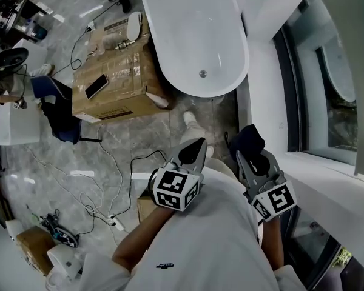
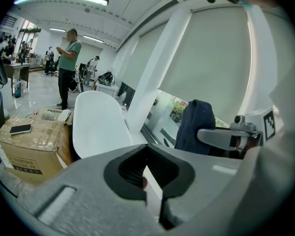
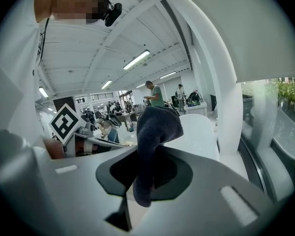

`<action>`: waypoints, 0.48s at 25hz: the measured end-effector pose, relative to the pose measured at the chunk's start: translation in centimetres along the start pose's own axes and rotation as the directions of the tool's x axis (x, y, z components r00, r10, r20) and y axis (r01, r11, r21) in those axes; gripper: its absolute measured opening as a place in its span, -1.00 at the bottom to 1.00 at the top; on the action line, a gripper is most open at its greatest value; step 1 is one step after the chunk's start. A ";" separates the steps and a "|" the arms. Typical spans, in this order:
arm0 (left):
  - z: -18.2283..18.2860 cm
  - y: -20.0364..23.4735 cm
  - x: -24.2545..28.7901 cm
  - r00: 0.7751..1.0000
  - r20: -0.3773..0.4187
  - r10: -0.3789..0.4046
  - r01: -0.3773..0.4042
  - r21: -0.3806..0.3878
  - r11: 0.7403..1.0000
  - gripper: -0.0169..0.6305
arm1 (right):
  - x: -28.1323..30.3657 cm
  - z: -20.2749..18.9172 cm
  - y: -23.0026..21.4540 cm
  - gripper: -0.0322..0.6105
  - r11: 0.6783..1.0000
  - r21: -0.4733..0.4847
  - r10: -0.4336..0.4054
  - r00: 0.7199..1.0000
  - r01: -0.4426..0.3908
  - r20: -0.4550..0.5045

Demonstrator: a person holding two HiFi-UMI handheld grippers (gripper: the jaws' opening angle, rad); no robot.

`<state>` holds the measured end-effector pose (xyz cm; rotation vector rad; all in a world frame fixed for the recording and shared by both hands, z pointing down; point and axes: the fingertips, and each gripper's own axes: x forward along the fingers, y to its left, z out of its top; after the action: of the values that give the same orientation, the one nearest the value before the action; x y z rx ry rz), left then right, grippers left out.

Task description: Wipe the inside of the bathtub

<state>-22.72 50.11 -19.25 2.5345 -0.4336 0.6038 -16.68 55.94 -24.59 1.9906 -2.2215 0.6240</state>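
The white oval bathtub (image 1: 194,35) stands ahead of me on the tiled floor, its drain (image 1: 202,73) near the close end and its inside bare. My right gripper (image 1: 252,155) is held at waist height and is shut on a dark blue cloth (image 1: 247,139), which bunches up over the jaws (image 3: 157,124). Beside it, my left gripper (image 1: 196,147) is shut with nothing in it. Both grippers are well short of the tub. From the left gripper view the tub (image 2: 96,124) lies beyond the closed jaws, and the cloth (image 2: 194,124) hangs on the right gripper (image 2: 226,136).
A cardboard box (image 1: 112,96) with a phone (image 1: 96,86) on it stands left of the tub. Cables (image 1: 103,193) trail over the floor at the left. A white ledge and window (image 1: 264,71) run along the tub's right side. A person (image 2: 67,63) stands beyond the tub.
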 end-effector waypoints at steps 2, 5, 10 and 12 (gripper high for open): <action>0.3 0.8 1.1 1.000 -0.005 -0.001 0.001 -0.005 1.000 -0.95 | 0.8 0.1 -0.9 -0.74 1.000 0.000 -0.004 1.000 0.004 -0.005; 1.2 2.0 3.1 1.000 -0.019 -0.009 0.008 -0.011 1.000 -0.95 | 2.3 0.3 -2.6 -0.74 1.000 0.005 -0.020 1.000 0.020 -0.017; 4.6 3.9 7.2 0.999 -0.035 -0.021 0.020 -0.016 1.000 -0.95 | 5.3 1.9 -7.0 -0.74 0.999 0.034 -0.039 0.998 0.040 -0.041; 6.5 5.2 9.2 0.999 -0.035 -0.017 0.016 -0.022 1.000 -0.95 | 7.2 2.9 -9.1 -0.74 0.998 0.052 -0.044 0.998 0.046 -0.047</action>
<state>-14.89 40.62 -17.76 2.5009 -0.4041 0.6329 -8.32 47.56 -22.64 2.0234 -2.1501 0.7233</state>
